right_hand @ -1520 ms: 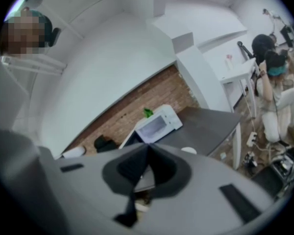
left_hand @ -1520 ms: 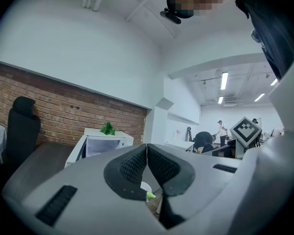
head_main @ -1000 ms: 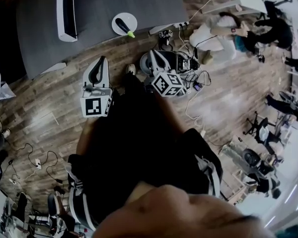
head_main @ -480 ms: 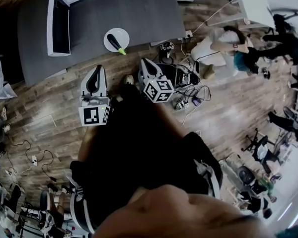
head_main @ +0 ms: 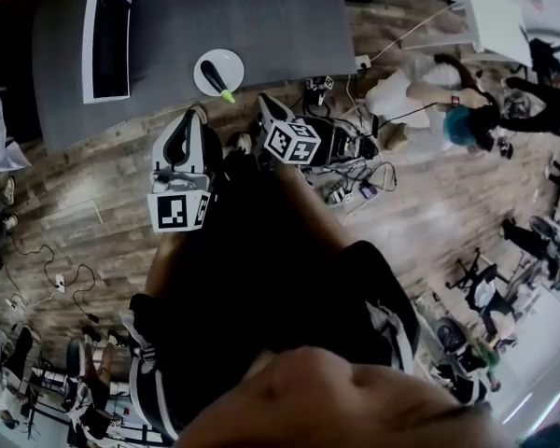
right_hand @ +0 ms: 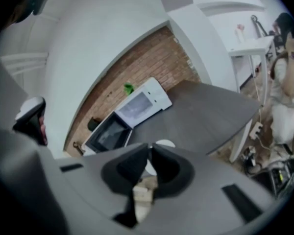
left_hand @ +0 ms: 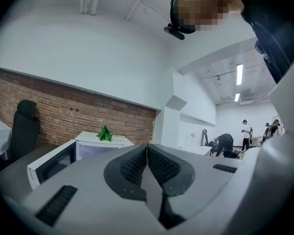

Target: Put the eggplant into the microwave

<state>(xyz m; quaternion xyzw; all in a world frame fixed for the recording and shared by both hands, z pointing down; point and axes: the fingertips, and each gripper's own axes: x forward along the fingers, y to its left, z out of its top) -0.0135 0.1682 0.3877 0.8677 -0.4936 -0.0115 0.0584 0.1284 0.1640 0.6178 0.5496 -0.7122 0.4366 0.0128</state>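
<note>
Eggplant (head_main: 213, 75): it is laid on a white plate (head_main: 231, 63) on the grey surface (head_main: 261, 17), outside the microwave (head_main: 107, 40) and near its dark front.
Left gripper (left_hand: 147, 146): the fingers are clenched together and nothing is grasped; the microwave is seen to its left.
Right gripper (right_hand: 150, 148): the fingers are clenched and nothing is grasped; it is held farther from the microwave than the plate.
</note>
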